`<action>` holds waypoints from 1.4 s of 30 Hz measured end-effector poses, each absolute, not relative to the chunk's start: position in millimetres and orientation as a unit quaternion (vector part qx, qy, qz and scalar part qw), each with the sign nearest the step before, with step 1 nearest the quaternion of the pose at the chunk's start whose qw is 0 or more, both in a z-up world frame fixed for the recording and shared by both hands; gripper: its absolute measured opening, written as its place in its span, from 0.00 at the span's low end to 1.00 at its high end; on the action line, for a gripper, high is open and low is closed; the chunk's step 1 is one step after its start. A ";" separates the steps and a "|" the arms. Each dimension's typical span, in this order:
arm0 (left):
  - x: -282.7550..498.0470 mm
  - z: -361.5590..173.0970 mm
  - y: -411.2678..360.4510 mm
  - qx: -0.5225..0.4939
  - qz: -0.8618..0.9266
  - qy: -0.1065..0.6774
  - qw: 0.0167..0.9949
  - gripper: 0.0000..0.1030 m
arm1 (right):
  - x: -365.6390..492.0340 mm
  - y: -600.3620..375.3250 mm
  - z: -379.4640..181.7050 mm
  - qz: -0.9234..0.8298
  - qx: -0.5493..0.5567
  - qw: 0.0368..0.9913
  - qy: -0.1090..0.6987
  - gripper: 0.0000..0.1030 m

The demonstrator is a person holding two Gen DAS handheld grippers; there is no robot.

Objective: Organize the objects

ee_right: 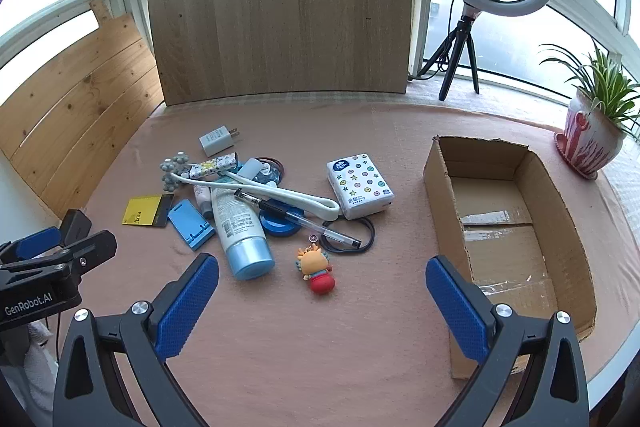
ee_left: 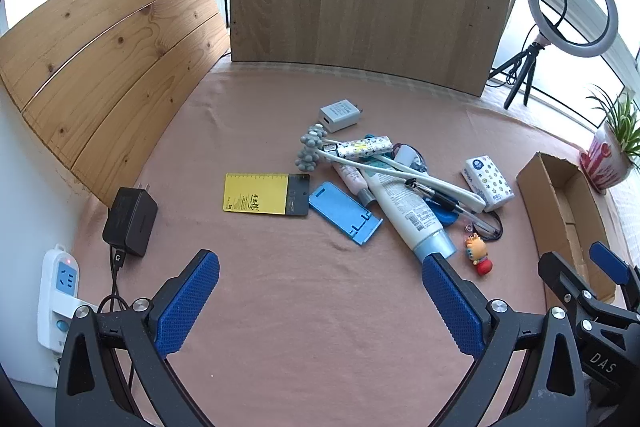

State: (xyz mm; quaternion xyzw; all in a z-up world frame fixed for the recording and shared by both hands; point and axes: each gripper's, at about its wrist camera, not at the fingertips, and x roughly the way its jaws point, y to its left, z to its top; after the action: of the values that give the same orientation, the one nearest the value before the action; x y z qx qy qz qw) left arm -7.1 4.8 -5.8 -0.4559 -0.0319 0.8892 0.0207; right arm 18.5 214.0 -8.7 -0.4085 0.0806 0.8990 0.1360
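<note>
Jaws gape empty on both grippers; only left wrist shows the power strip (ee_left: 60,291).

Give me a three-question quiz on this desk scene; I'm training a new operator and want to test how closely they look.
1. True or false: the cardboard box already holds some of the clutter.
2. Which object lies across the lotion tube? A) tissue pack B) pen C) white charger
3. Fill in: the left tool and right tool are both ____ and hold nothing.

Key
1. False: only tape and bare cardboard show inside.
2. B: the pen crosses the tube; the tissue pack and white charger lie apart from it.
3. open
</note>
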 end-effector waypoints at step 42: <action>11.3 -3.7 1.6 -0.452 0.891 -0.031 0.023 0.99 | 39.5 213.6 -11.0 0.894 -0.411 0.136 0.112 0.99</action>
State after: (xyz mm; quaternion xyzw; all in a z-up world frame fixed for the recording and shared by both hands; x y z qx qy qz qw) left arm 11.3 1.6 -3.7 -0.4521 -0.0309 0.8912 0.0227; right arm 39.5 213.6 -11.0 -0.4109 0.1120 0.8945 0.1364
